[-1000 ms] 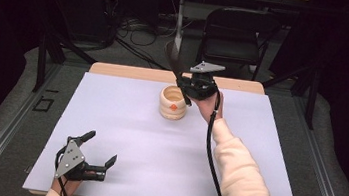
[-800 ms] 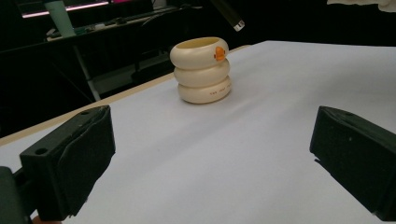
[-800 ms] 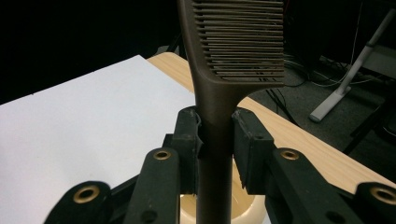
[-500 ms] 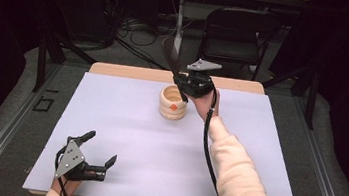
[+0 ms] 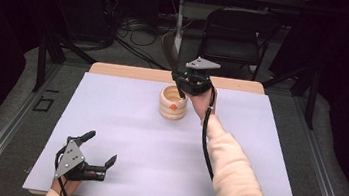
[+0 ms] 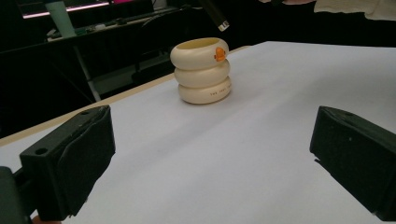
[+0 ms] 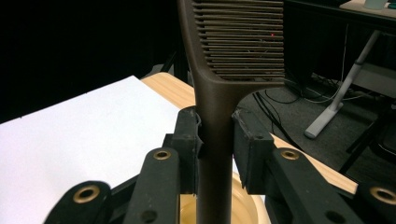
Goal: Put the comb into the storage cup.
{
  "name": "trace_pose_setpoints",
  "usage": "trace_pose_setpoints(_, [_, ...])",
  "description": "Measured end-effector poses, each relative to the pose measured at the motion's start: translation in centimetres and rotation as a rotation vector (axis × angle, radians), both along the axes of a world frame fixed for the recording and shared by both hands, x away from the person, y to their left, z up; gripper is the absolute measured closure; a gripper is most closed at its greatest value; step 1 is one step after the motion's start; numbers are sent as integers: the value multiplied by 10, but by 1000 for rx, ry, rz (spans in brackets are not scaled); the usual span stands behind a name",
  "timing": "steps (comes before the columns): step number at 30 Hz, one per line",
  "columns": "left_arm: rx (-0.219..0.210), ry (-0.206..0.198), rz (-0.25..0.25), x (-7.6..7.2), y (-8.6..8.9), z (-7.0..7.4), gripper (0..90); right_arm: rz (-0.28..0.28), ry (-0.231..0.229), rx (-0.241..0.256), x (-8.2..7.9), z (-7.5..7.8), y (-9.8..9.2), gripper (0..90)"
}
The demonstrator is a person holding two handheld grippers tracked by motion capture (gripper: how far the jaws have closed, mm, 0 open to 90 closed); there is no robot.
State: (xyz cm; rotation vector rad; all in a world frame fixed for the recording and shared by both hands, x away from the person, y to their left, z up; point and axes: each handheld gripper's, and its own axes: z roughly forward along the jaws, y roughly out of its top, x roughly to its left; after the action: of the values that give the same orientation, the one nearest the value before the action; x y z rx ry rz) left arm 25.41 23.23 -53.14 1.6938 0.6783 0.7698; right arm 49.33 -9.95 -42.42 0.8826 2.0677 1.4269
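Brown plastic comb (image 7: 215, 93): upright in right gripper (image 5: 184, 86), clamped, directly over cream ringed holder (image 5: 173, 103) near table's (image 5: 109, 120) far edge.
Left gripper (image 5: 99, 157): wide open, empty.

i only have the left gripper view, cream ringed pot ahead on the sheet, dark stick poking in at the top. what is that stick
Observer: It's a dark brown comb, its handle clamped between the jaws of the right gripper, teeth end up.
Operator: is it in the pot
Observer: The handle's lower end is right over the open mouth of the pot, judging by the right gripper view; how deep it sits, I can't tell.
Operator: and my left gripper
Observer: In the high view the left gripper is open, at the near left corner of the white sheet, well apart from the pot.
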Motion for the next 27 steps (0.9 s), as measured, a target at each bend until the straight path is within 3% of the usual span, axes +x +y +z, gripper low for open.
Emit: trace_pose_setpoints(27, [-1,-1,-1,0,0,0,1,-7,-26,20,10,-17,18,723])
